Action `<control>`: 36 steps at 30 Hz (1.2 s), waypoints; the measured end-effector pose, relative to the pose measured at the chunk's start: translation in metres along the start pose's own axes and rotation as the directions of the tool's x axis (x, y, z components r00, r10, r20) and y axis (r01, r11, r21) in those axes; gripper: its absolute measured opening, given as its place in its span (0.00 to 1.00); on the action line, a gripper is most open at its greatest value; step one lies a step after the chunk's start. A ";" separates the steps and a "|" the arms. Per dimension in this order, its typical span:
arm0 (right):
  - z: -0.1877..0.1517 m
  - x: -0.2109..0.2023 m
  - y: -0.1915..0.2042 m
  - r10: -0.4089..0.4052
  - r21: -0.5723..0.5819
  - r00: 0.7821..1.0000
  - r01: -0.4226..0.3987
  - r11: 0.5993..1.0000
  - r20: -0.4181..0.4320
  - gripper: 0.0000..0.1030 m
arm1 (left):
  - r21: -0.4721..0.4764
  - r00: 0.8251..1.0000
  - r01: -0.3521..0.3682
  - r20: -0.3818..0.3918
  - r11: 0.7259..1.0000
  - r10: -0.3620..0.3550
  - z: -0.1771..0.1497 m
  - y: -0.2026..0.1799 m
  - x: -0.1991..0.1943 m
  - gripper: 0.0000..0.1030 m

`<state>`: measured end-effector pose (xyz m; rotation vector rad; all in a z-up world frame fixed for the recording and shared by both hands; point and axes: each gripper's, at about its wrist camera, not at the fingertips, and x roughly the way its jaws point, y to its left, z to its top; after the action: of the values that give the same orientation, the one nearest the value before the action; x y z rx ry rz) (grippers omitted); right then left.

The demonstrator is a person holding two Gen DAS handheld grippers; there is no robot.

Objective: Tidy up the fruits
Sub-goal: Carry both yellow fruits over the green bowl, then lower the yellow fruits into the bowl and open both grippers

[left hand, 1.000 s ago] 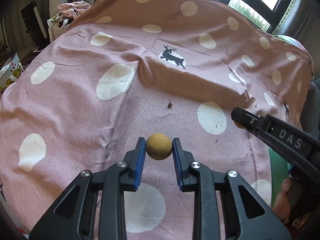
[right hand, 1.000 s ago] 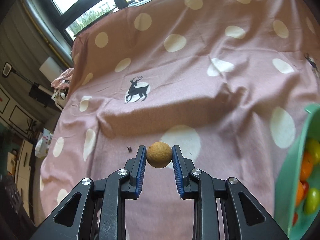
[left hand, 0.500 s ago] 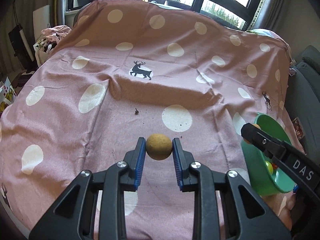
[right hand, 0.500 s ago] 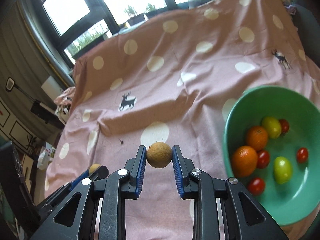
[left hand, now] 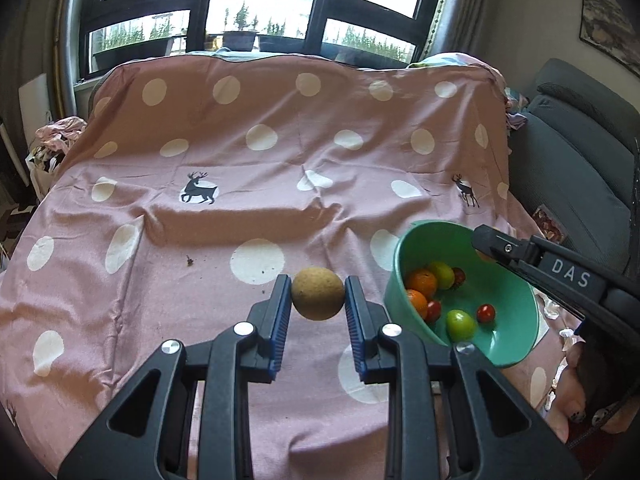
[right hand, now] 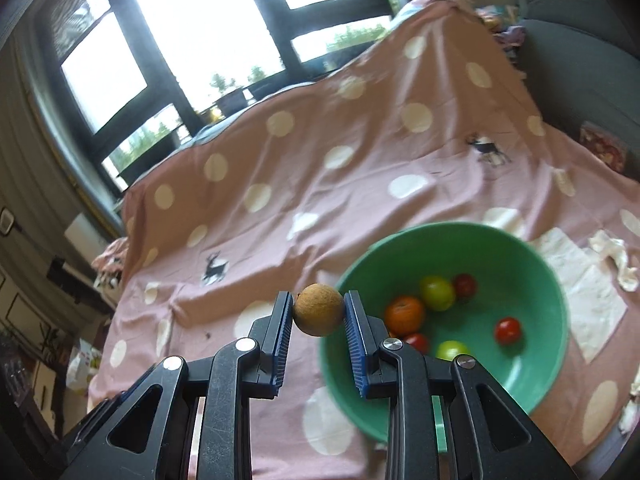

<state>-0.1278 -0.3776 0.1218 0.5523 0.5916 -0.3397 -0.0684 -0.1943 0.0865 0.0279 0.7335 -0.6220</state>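
1. At the far left of the left wrist view the pink polka-dot cloth (left hand: 200, 248) carries no fruit; only a small dark speck (left hand: 189, 261) and a few crumbs lie on it, so as far as this view shows nothing there is left to gather.
2. At the centre of that view the left tool (left hand: 318, 294) pinches a round tan fruit (left hand: 317, 293) between its blue pads, held above the cloth and just left of the bowl's rim.
3. To its right stands the green bowl (left hand: 516, 320), tilted toward the camera, already holding oranges, green fruit and small red tomatoes (left hand: 485, 313).
4. Farther right the right tool (left hand: 486, 242) reaches over the bowl's far rim; from this side I cannot tell its grip.
5. In the right wrist view, the right tool (right hand: 318, 310) is pinching a second tan fruit (right hand: 319, 309) of the same kind at the bowl's (right hand: 552, 304) left edge.
6. Judged from this, the sorting is nearly done: most fruit sits in the bowl, and the two carried pieces remain to be released over it.
7. White paper scraps (right hand: 592, 292) lie on the cloth right of the bowl.
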 end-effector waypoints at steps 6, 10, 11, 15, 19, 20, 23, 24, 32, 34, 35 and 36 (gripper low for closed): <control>0.005 -0.006 -0.035 -0.070 0.078 0.997 0.069 0.995 0.017 0.27 | 0.069 0.999 0.041 -0.026 0.997 -0.039 0.003 -0.034 0.015 0.26; 0.007 -0.005 -0.049 -0.100 0.106 0.995 0.098 0.989 0.011 0.27 | 0.104 0.995 0.095 -0.054 0.990 -0.089 0.006 -0.055 0.030 0.26; 0.007 -0.004 -0.052 -0.107 0.113 0.994 0.105 0.988 0.005 0.27 | 0.112 0.992 0.113 -0.064 0.987 -0.107 0.006 -0.060 0.034 0.26; 0.007 0.000 -0.068 -0.120 0.146 0.993 0.122 0.982 -0.021 0.27 | 0.146 0.983 0.162 -0.107 0.976 -0.147 0.006 -0.080 0.052 0.26; 0.005 0.005 -0.083 -0.150 0.182 0.987 0.157 0.971 -0.051 0.27 | 0.157 0.971 0.206 -0.155 0.966 -0.182 0.004 -0.093 0.069 0.26; 0.005 0.008 -0.086 -0.151 0.189 0.987 0.160 0.969 -0.063 0.27 | 0.154 0.967 0.219 -0.169 0.964 -0.192 0.004 -0.095 0.073 0.26; 0.003 0.015 -0.094 -0.150 0.206 0.984 0.168 0.964 -0.097 0.27 | 0.147 0.958 0.237 -0.203 0.960 -0.205 0.002 -0.101 0.084 0.26; 0.002 0.016 -0.095 -0.152 0.208 0.983 0.171 0.963 -0.106 0.27 | 0.153 0.956 0.236 -0.212 0.960 -0.202 0.001 -0.103 0.087 0.26; -0.001 0.025 -0.097 -0.156 0.204 0.977 0.183 0.962 -0.142 0.27 | 0.153 0.943 0.251 -0.261 0.956 -0.206 -0.004 -0.107 0.102 0.26; -0.001 0.027 -0.100 -0.160 0.212 0.975 0.191 0.958 -0.155 0.27 | 0.149 0.943 0.249 -0.264 0.957 -0.204 -0.005 -0.106 0.104 0.26; -0.002 0.028 -0.102 -0.158 0.218 0.974 0.192 0.957 -0.163 0.27 | 0.149 0.942 0.250 -0.266 0.957 -0.204 -0.006 -0.106 0.105 0.26; -0.002 0.029 -0.103 -0.157 0.221 0.973 0.192 0.956 -0.169 0.27 | 0.147 0.941 0.252 -0.269 0.957 -0.206 -0.006 -0.107 0.105 0.26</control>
<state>-0.1528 -0.4636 0.0625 0.7614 0.7532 -0.5448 -0.0695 -0.3351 0.0352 0.1935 0.9320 -0.9197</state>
